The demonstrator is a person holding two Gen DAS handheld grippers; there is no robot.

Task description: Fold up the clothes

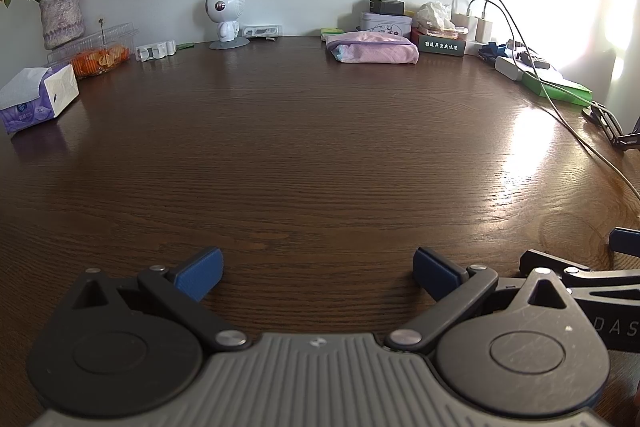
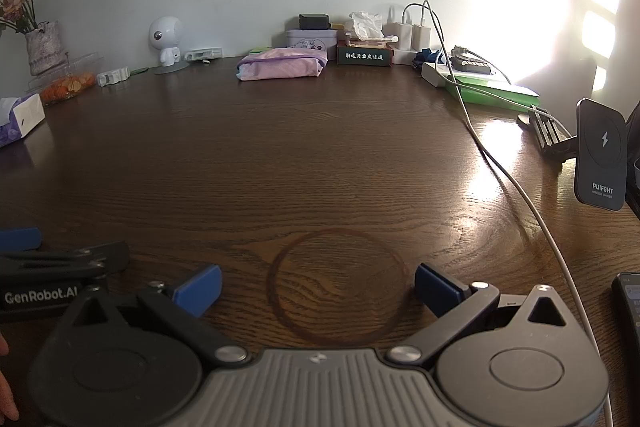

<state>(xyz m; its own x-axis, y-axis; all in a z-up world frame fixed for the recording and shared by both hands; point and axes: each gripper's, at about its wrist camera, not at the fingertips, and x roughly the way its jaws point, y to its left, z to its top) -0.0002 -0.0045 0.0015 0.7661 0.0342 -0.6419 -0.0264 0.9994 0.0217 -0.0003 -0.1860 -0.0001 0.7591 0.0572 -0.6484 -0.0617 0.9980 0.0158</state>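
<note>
Left wrist view shows our left tongs [image 1: 318, 269] wide and empty, like our right tongs [image 2: 318, 285]. Pink clothes [image 1: 374, 50] lie folded at the counter's [image 1: 300, 147] far edge; whether more folding remains, we cannot tell.

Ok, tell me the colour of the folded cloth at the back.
Pink folded cloth, purple trim, clearest in the right wrist view.

Both wrist cams low over table [image 1: 320, 147], facing far wall. Left cam sits left of right cam. Shared: pink folded cloth [image 1: 374, 51] [image 2: 282, 65].
</note>
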